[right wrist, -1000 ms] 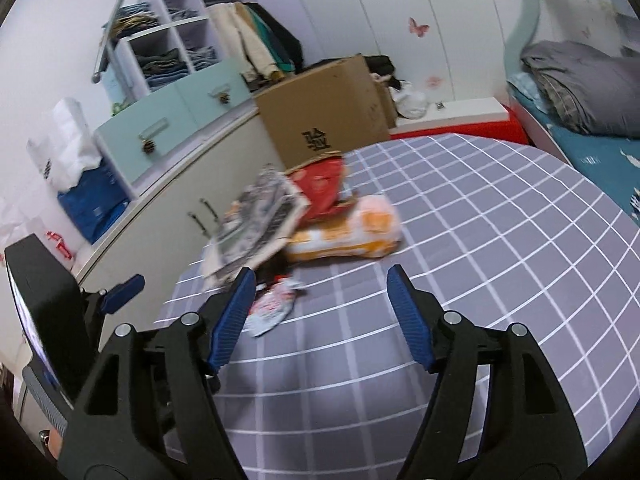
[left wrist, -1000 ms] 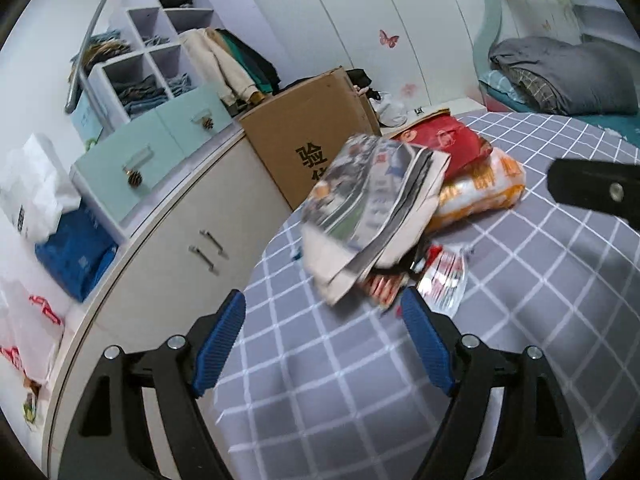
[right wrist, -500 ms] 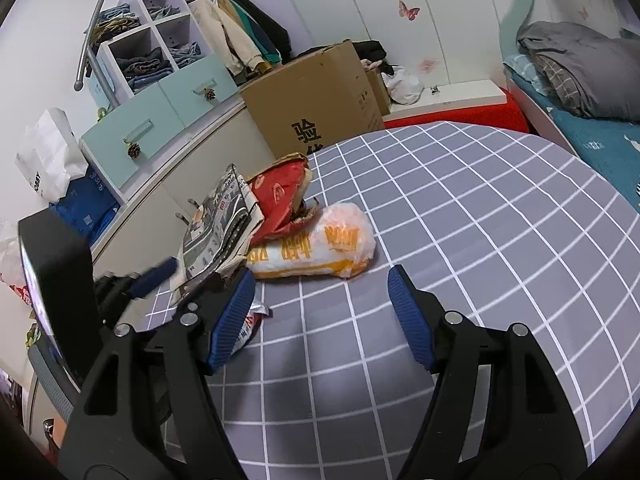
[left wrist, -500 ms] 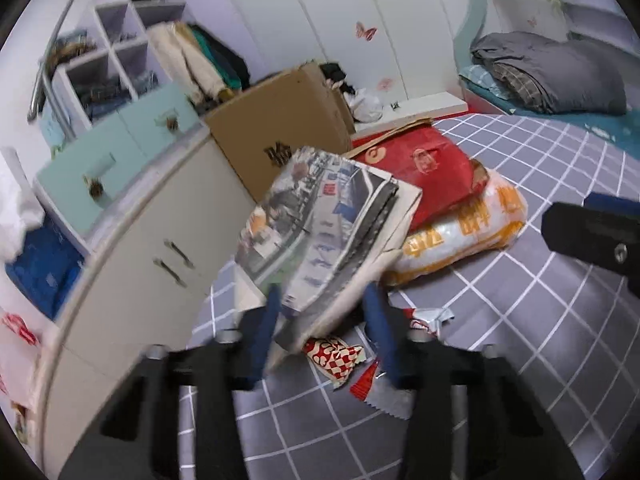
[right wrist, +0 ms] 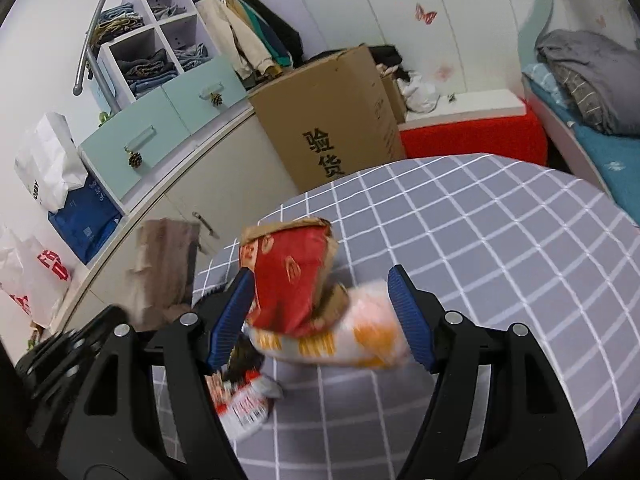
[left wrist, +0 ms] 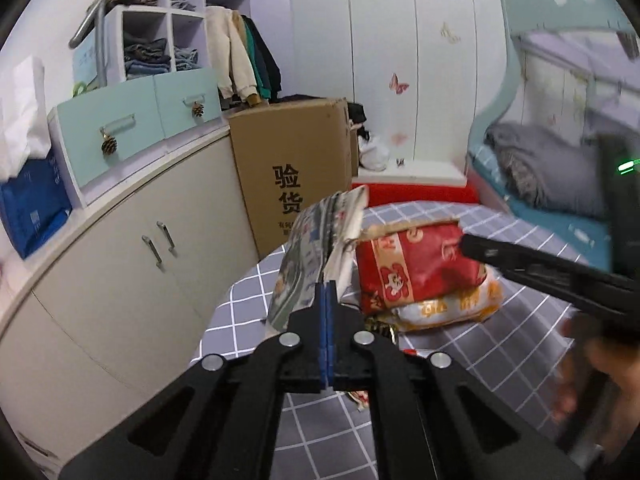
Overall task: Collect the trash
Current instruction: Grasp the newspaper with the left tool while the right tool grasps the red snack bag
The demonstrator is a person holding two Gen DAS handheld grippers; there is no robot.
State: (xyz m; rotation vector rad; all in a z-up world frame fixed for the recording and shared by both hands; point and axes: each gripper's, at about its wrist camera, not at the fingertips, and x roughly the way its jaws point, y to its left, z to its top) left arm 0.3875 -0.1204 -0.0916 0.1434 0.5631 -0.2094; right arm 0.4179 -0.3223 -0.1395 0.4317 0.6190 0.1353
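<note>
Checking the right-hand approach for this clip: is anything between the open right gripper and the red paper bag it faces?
Nothing visible blocks it. The right gripper is open, and the red paper bag sits between its blue pads on top of the orange and white packet. The left gripper, shut on the newspaper, is off to the side.

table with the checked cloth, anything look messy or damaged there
Yes. A torn-topped red paper bag lies askew on an orange-and-white packet, with small crumpled wrappers scattered beside them on the table. The left gripper is pinching a folded newspaper upright.
</note>
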